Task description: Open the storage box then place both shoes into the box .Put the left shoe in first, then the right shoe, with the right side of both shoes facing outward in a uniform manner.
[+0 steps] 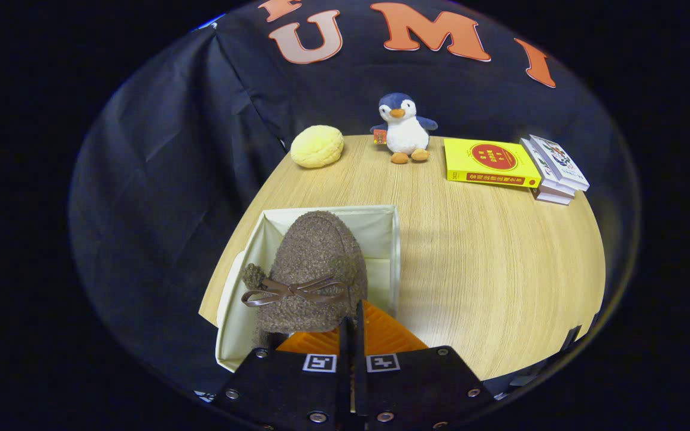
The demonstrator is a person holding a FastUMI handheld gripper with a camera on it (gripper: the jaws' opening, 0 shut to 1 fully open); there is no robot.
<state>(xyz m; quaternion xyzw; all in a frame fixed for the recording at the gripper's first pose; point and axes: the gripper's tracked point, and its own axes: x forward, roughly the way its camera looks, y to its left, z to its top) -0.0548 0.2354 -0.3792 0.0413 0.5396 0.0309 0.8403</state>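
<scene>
The gripper (351,326) has its two fingers drawn close together, clamped on the heel end of a brown shoe (315,269), which it holds toe-forward over the open storage box (390,239). The box stands at the near-left corner of the wooden table (489,263); its pale fabric walls are upright and its interior is open to the top.

To do this step well, the shoe should be lowered straight down, kept clear of the box rim, and set against one wall so that space remains for a second shoe. The grip should be released only once the sole rests on the box floor.

The shoe is a fuzzy, boucle-textured slipper with a rounded toe, a thin brown bow (294,291) across the vamp and a small pompom at one side.
</scene>
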